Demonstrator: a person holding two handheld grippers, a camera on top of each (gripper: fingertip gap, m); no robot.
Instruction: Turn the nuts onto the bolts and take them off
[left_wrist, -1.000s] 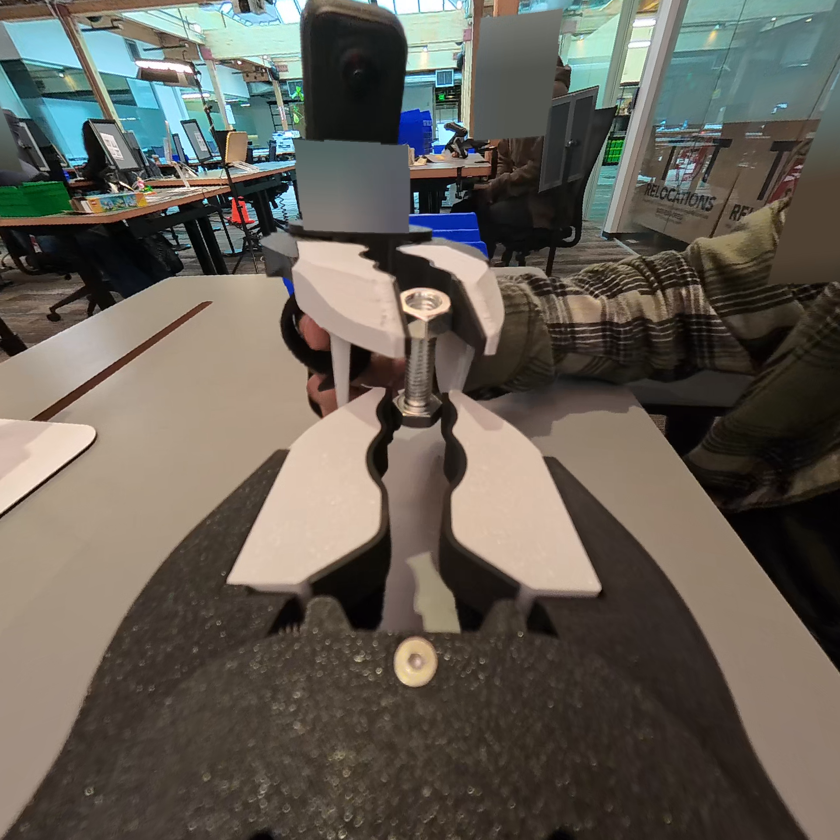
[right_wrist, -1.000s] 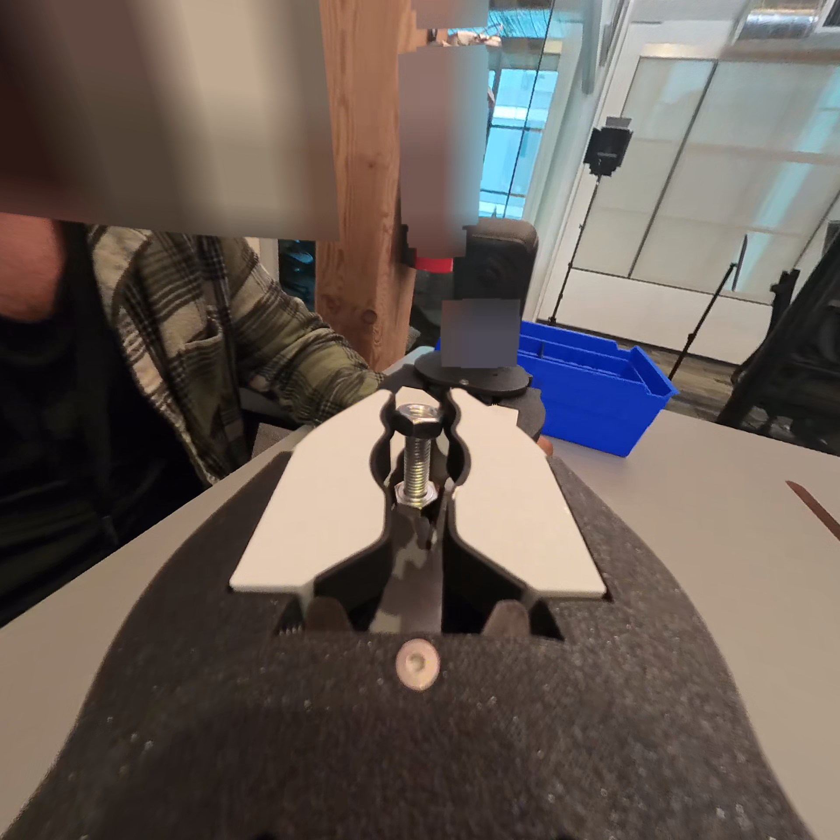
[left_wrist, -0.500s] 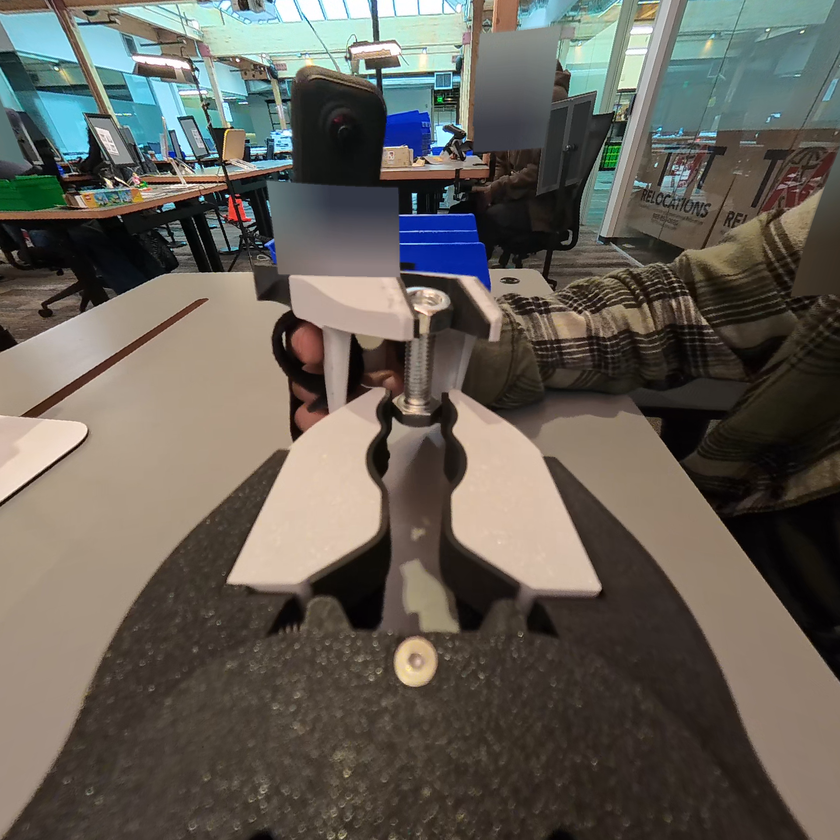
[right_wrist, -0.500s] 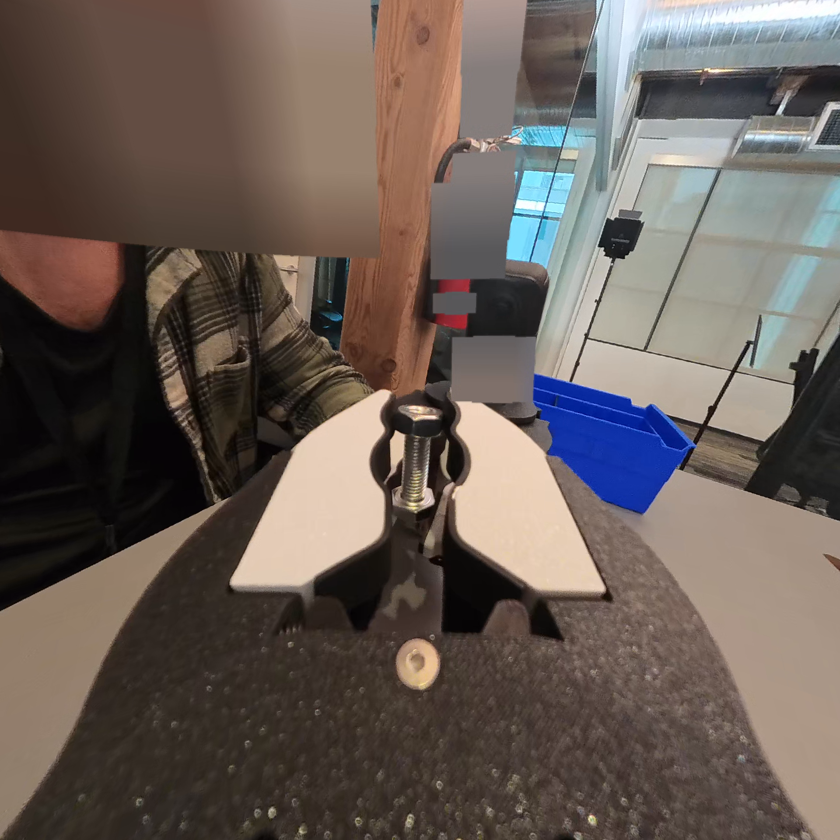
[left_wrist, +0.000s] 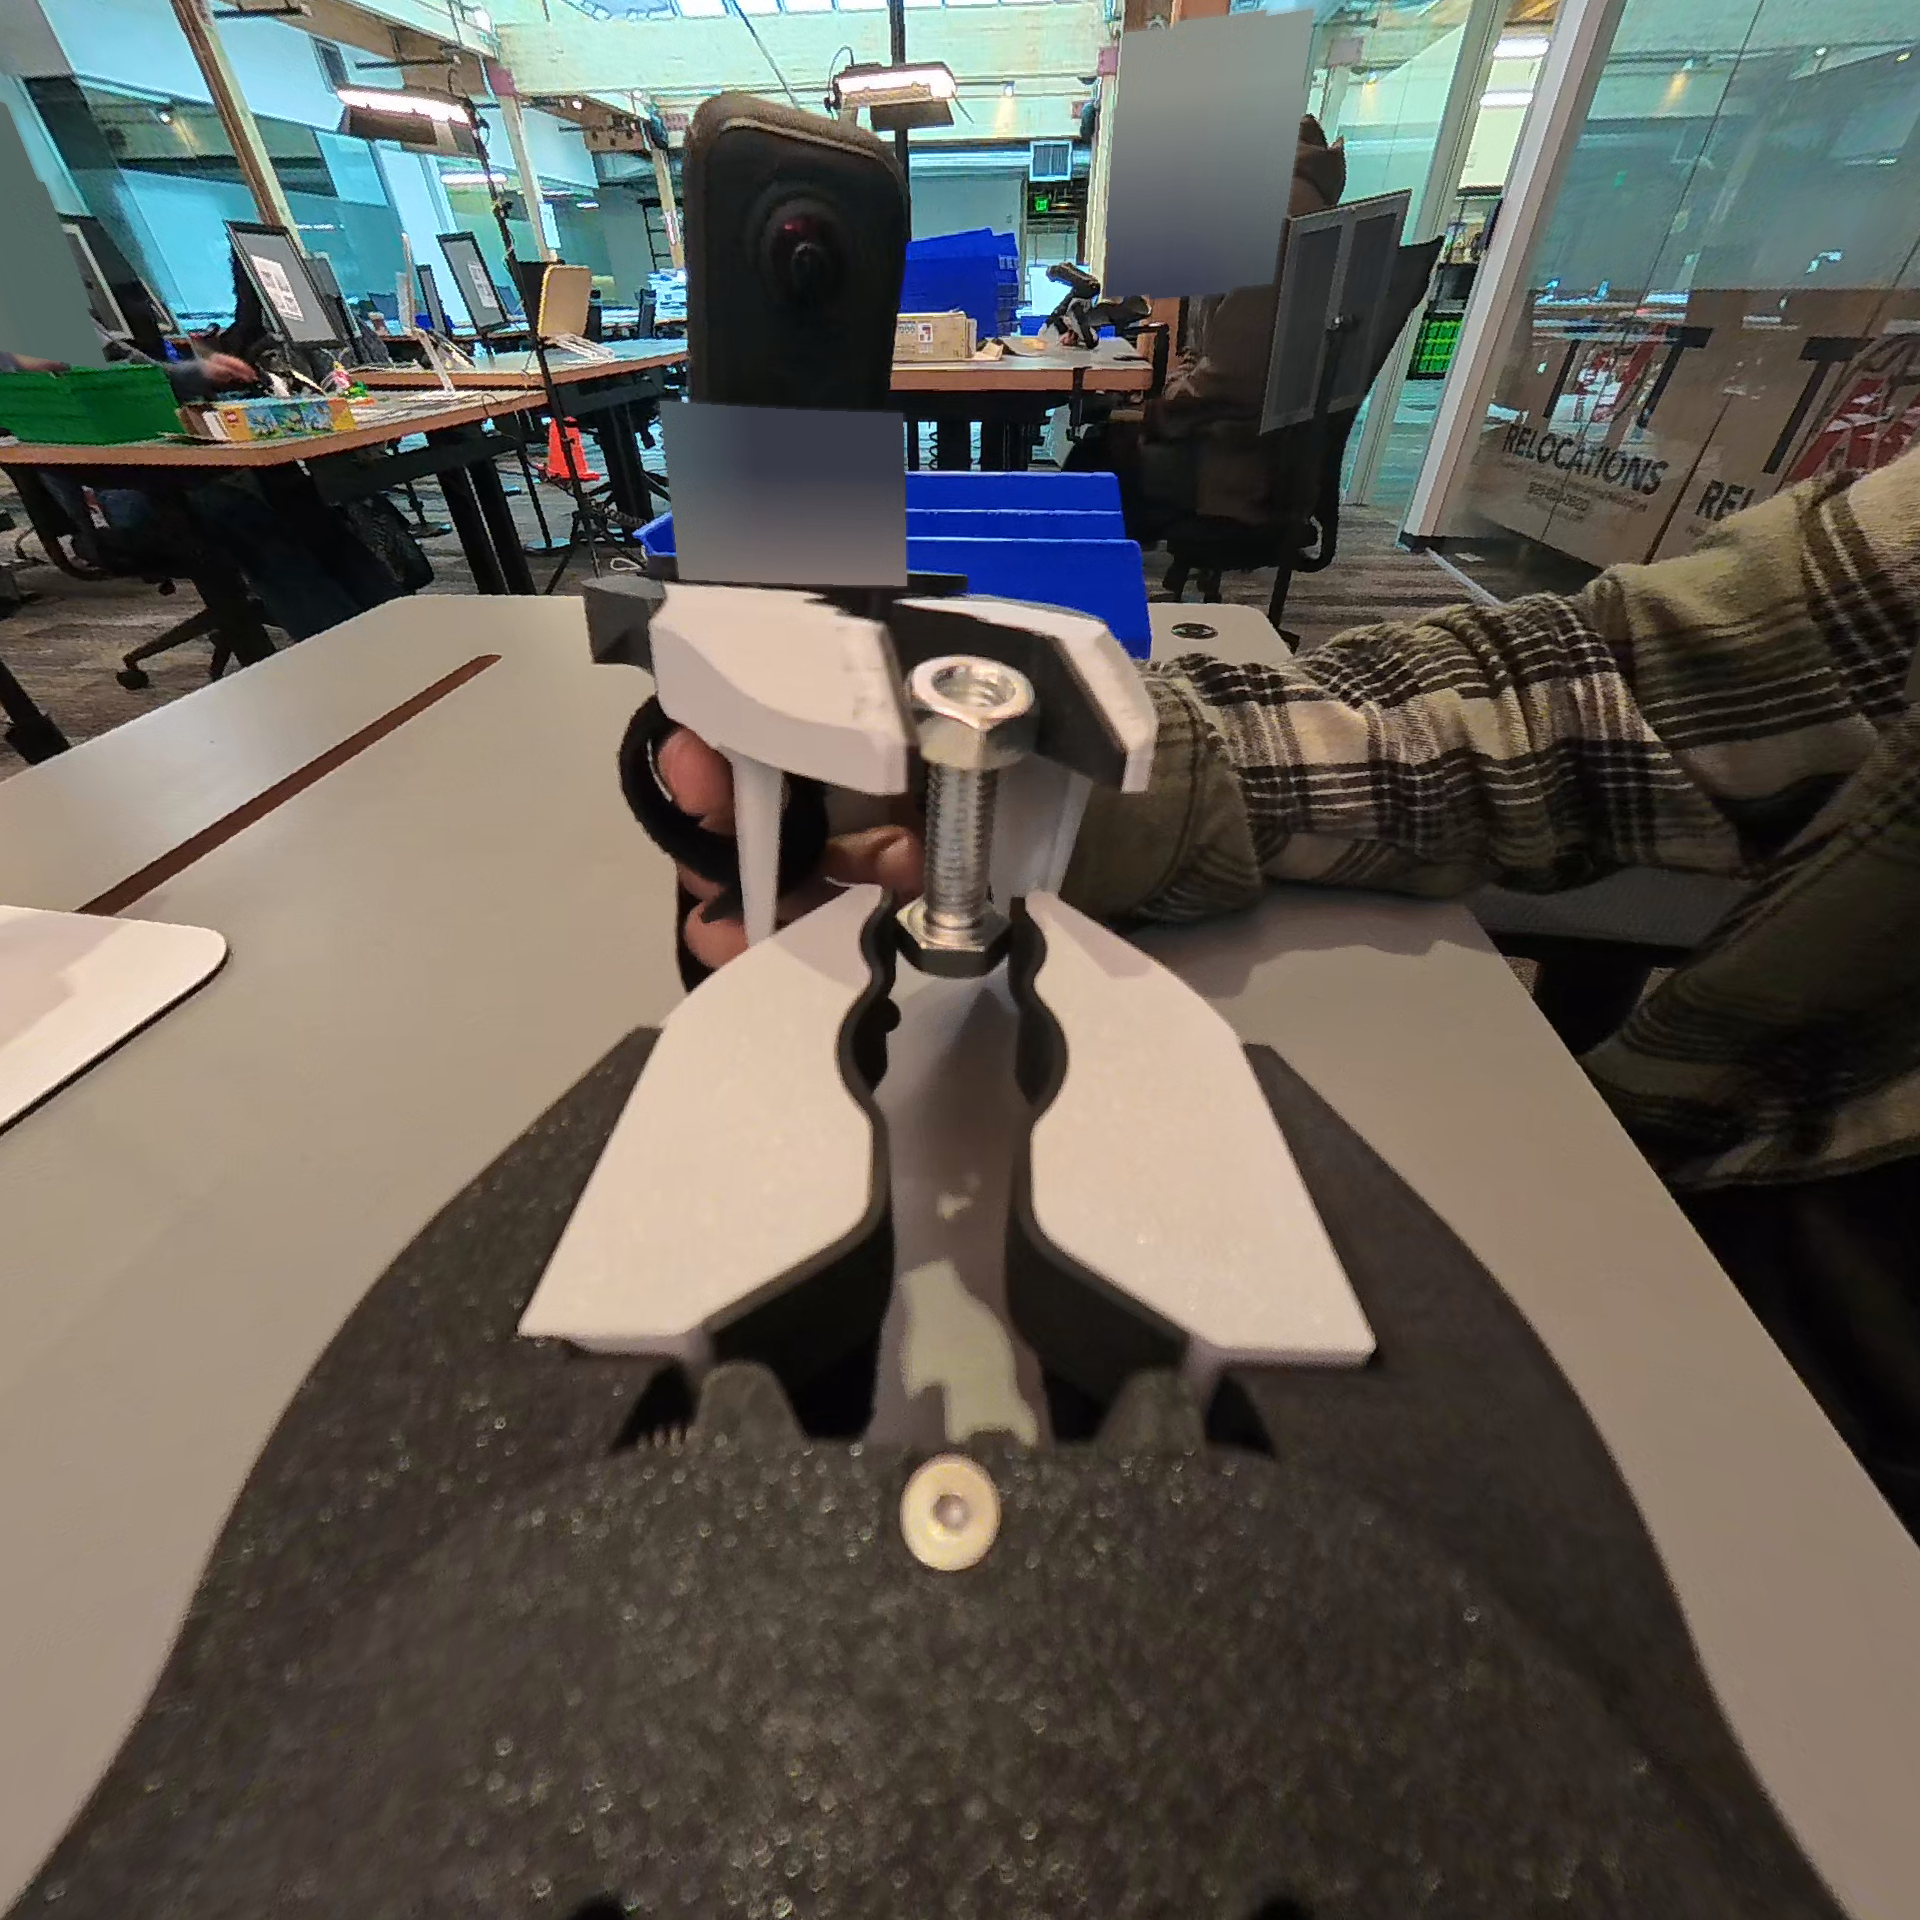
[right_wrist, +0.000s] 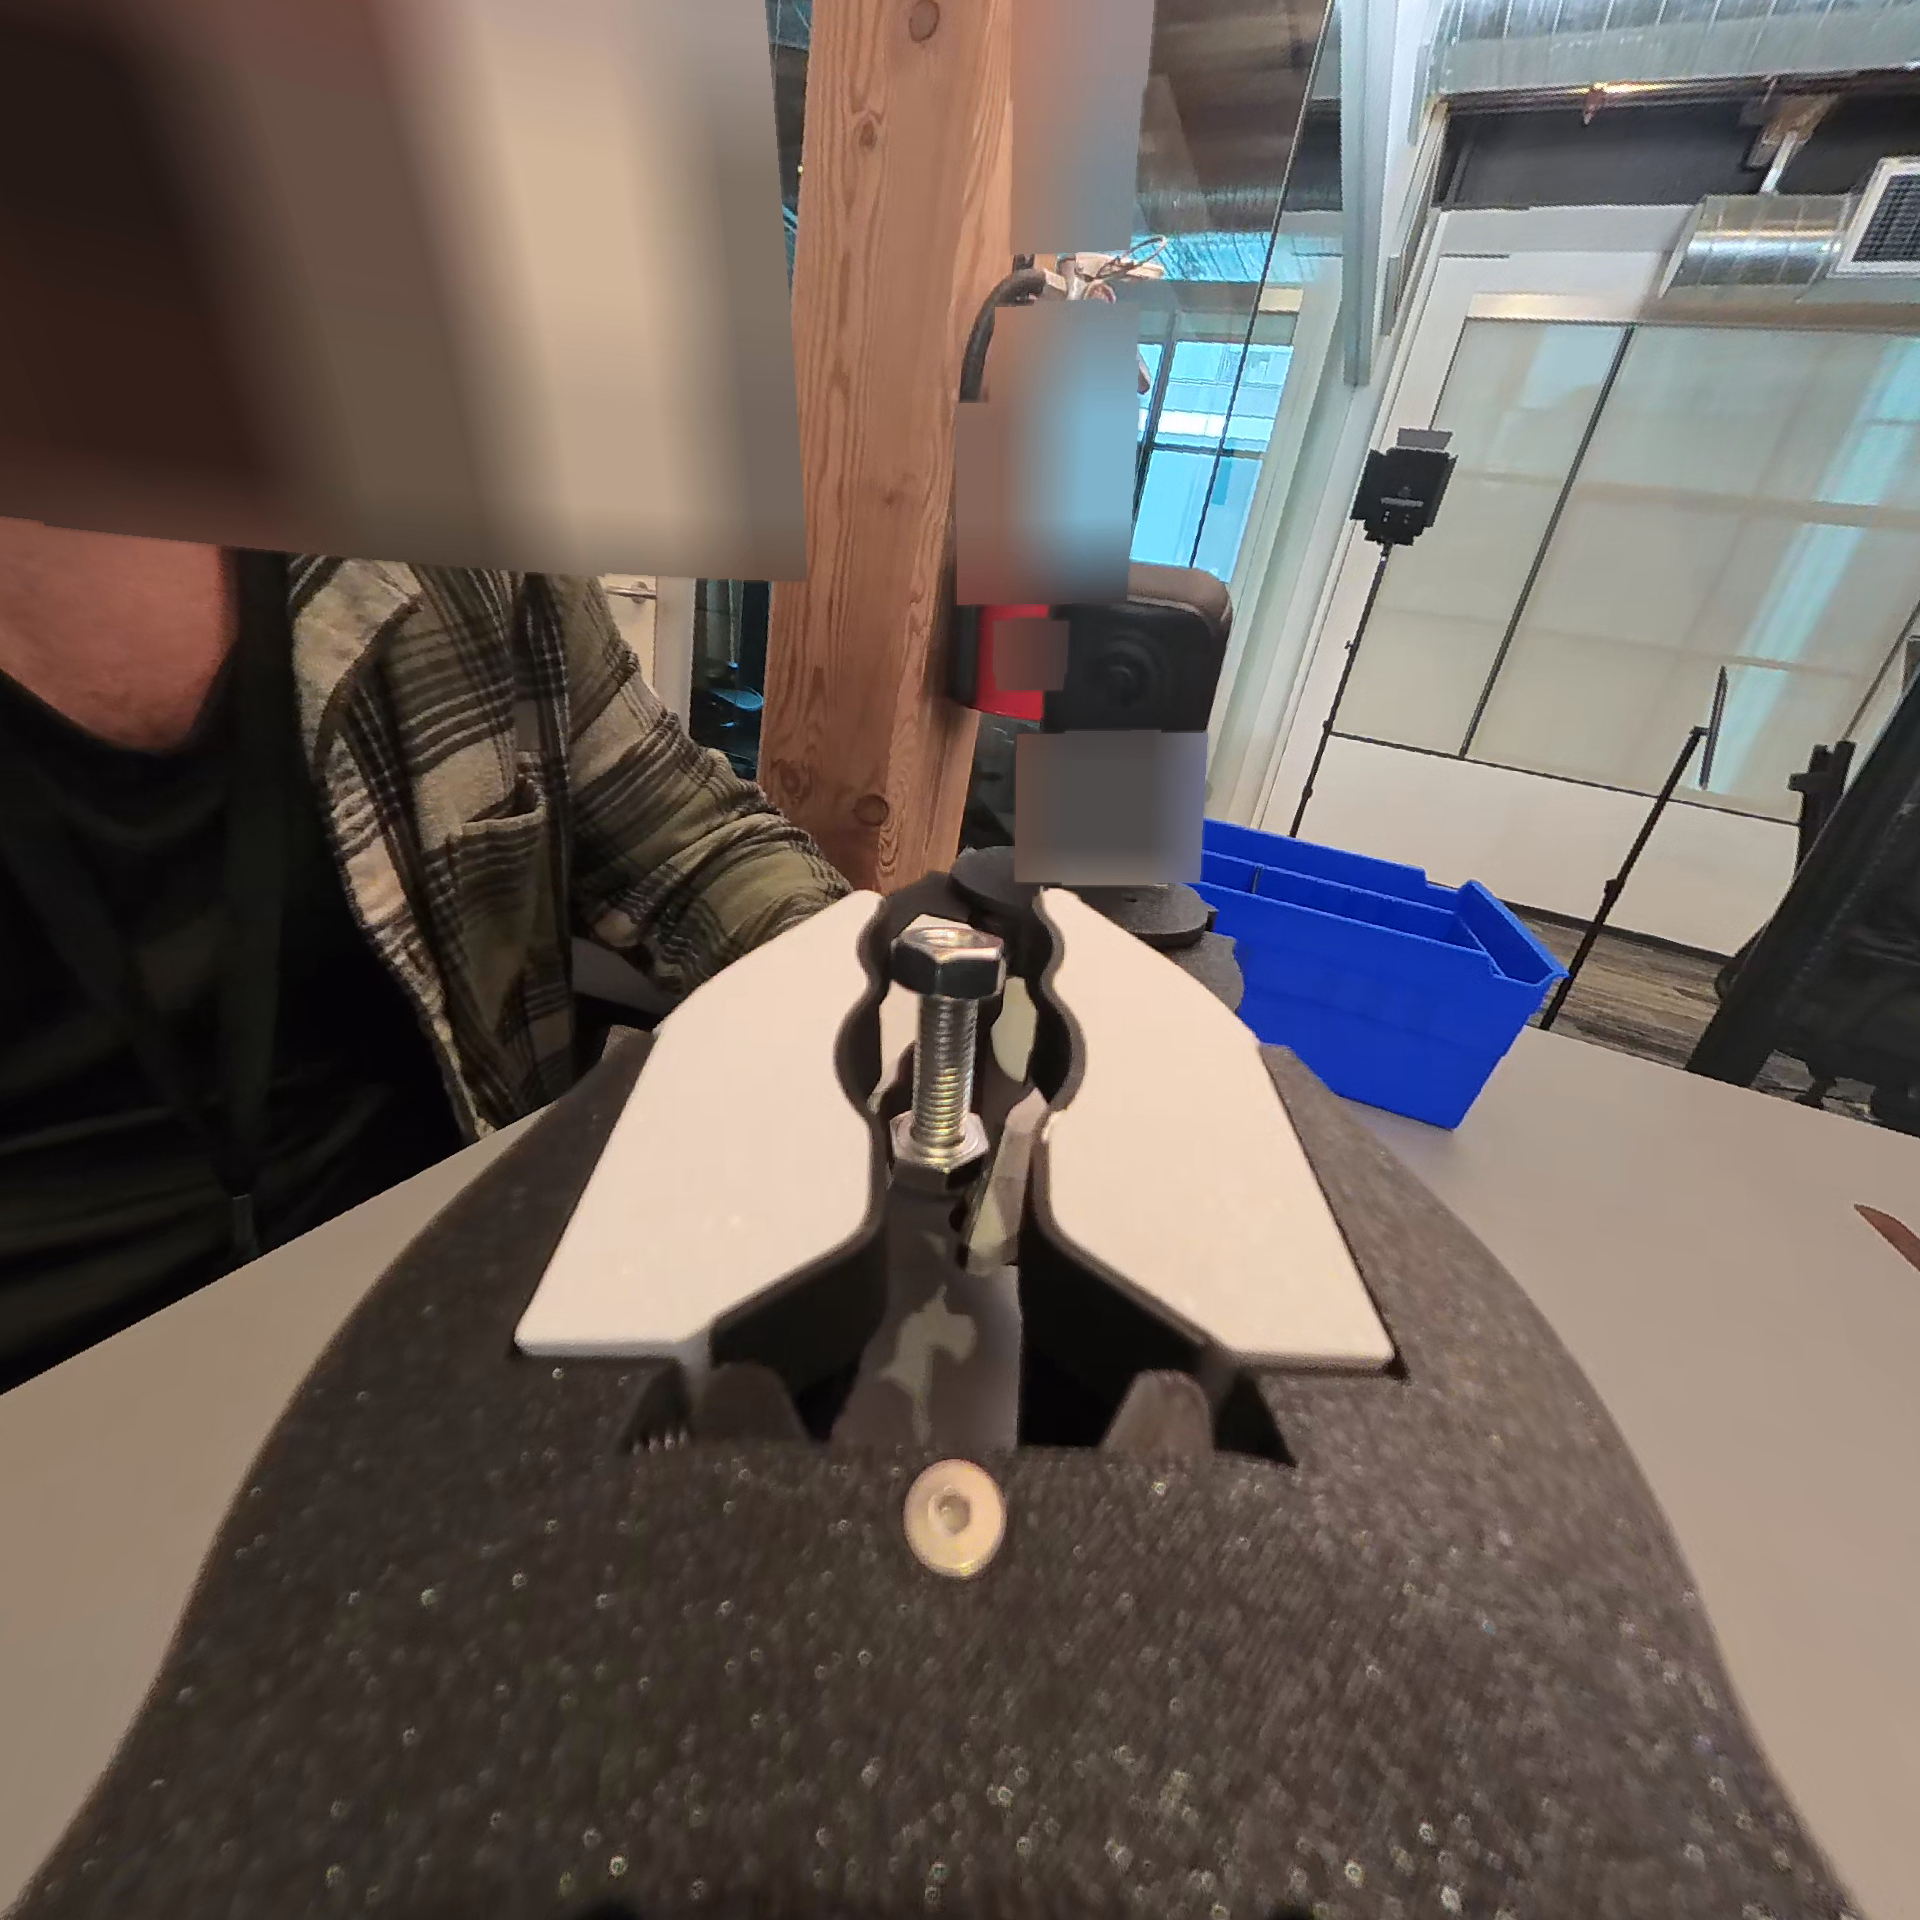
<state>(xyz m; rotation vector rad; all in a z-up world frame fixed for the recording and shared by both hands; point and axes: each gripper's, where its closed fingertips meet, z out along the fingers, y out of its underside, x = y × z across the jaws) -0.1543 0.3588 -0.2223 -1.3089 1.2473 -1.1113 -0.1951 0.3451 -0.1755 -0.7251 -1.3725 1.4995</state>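
Observation:
A silver bolt (left_wrist: 961, 831) stands upright above the grey table (left_wrist: 364, 935), with a hex nut (left_wrist: 951, 940) near its lower end. My left gripper (left_wrist: 951, 930) is shut on the nut. My right gripper (left_wrist: 940, 717) faces it from the far side and is shut on the bolt's hex head (left_wrist: 971, 712). In the right wrist view, my right gripper (right_wrist: 951, 940) clamps the bolt head (right_wrist: 948, 961). The threaded shank (right_wrist: 935, 1060) runs down to the nut (right_wrist: 940, 1143), which sits between the left gripper's fingertips.
A blue bin (left_wrist: 1029, 561) stands at the table's far edge and also shows in the right wrist view (right_wrist: 1371, 987). A white pad (left_wrist: 94, 987) lies at the left. A plaid sleeve (left_wrist: 1507, 769) reaches in from the right. A wooden post (right_wrist: 894, 520) stands behind. Across from one pair of fingers to the other is roughly 6 centimeters.
The right gripper has tilted back and forth with the bolt head, and its view now points higher. The left gripper has stayed on the nut. The nut's place on the thread looks unchanged.

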